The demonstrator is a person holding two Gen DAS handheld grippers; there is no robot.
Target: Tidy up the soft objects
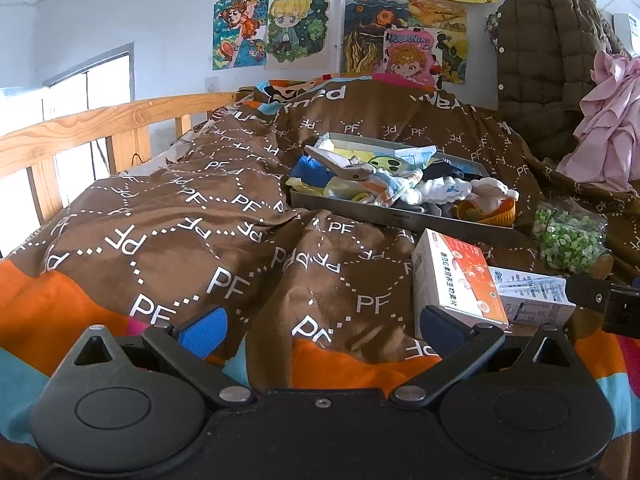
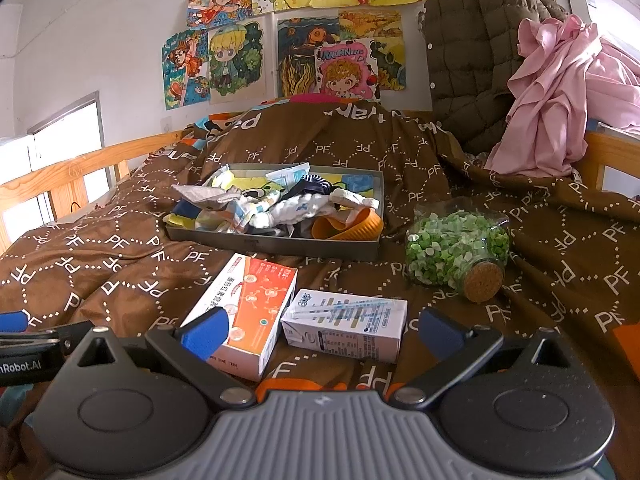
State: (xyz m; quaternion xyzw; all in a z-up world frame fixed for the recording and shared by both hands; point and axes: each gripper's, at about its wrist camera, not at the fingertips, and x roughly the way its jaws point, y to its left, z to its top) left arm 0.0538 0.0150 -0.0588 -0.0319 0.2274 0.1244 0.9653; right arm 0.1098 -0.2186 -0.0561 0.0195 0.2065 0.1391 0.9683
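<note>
A grey tray (image 2: 276, 245) (image 1: 344, 209) lies on the brown quilt, heaped with several small soft items: socks, cloths and an orange silicone piece (image 2: 348, 229). Both grippers hover low over the quilt's near edge, well short of the tray. My left gripper (image 1: 320, 324) stands open over bare quilt, nothing between its blue pads. My right gripper (image 2: 322, 330) is open too, with the orange-and-white box (image 2: 248, 308) and the white carton (image 2: 344, 324) lying on the quilt between and just beyond its fingers, untouched.
A corked glass jar of green bits (image 2: 456, 252) lies on its side right of the tray. A brown quilted jacket (image 2: 472, 48) and pink clothes (image 2: 560, 96) pile up at back right. A wooden bed rail (image 1: 100, 128) runs along the left.
</note>
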